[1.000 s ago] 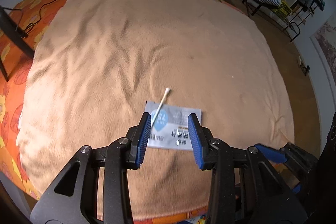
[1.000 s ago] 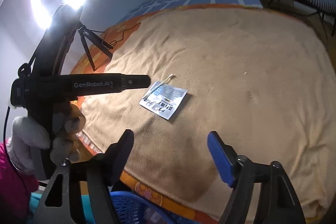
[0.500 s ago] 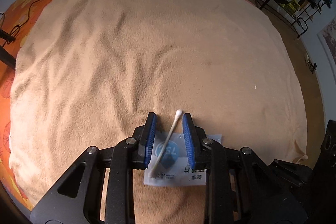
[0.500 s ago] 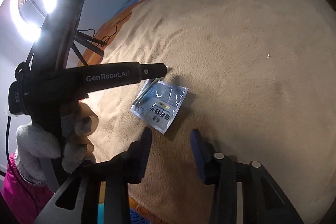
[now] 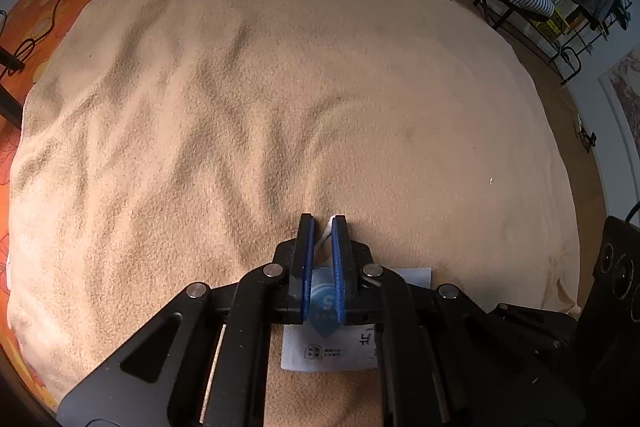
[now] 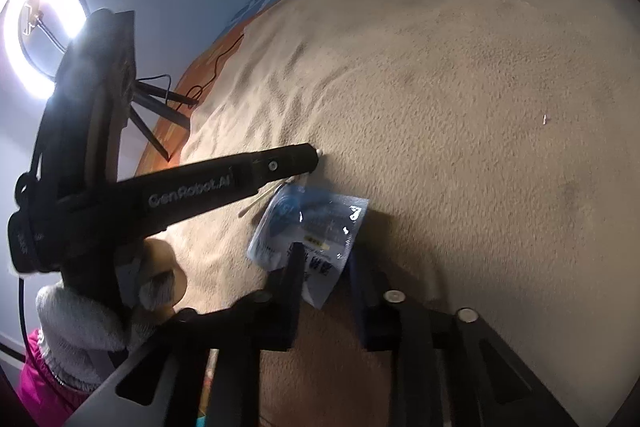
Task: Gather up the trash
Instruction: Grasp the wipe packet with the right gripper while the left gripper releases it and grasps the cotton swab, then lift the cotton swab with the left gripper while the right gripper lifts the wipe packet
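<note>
The left tongs (image 5: 322, 223) are nearly closed, pinching a thin white swab (image 6: 260, 202) above a flat, printed packet (image 5: 332, 349) lying on the fuzzy tan blanket (image 5: 280, 87) of the bed. The right tongs (image 6: 322, 259) are narrowed around the packet's near edge; whether they grip it is unclear. Only the right view shows the gloved left hand (image 6: 100, 311), the ring light (image 6: 40, 31) and the swab's length.

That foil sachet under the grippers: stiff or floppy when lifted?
Probably floppy: the foil sachet looks thin and flat, its surface crinkled. Likely light, and glossy, so it may slip. The right hand-held gripper straddles its near corner; an edge pinch could let the rest droop.
</note>
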{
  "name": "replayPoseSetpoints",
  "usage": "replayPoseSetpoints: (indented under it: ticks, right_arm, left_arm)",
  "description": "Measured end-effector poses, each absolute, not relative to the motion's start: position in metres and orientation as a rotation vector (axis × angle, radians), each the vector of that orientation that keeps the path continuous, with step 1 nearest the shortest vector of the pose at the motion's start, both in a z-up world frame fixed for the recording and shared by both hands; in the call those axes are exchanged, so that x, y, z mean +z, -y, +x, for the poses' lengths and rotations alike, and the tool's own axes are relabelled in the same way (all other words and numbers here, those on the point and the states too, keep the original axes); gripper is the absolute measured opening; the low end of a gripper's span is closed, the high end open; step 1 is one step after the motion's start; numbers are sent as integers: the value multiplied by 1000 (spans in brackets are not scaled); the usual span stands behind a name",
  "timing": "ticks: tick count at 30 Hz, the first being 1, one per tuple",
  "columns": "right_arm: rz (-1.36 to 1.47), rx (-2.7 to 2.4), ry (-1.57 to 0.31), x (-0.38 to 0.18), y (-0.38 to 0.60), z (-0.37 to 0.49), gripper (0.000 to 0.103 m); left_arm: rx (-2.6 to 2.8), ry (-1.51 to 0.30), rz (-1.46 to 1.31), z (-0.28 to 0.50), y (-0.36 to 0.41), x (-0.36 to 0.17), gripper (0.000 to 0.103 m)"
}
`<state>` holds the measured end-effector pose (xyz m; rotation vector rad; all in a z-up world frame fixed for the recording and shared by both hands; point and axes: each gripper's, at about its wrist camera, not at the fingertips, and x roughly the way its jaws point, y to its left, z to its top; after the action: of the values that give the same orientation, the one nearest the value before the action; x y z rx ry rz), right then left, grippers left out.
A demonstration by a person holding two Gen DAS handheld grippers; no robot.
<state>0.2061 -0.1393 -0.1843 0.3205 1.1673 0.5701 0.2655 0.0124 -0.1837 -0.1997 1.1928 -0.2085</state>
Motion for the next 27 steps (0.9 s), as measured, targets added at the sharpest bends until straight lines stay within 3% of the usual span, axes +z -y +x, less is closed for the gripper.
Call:
replayPoseSetpoints:
  ticks: [6, 17, 27]
  right_arm:
    - [305, 570, -1151, -179, 136, 203, 1]
    - [249, 576, -1083, -146, 144, 184, 0]
    - [260, 500, -1079, -143, 174, 181, 0]
  left_arm:
    - [-184, -1175, -210, 262, -19, -177, 1]
    - [-171, -1129, -215, 250, -39, -155, 0]
    - [-177, -1227, -126, 252, -18, -181, 4]
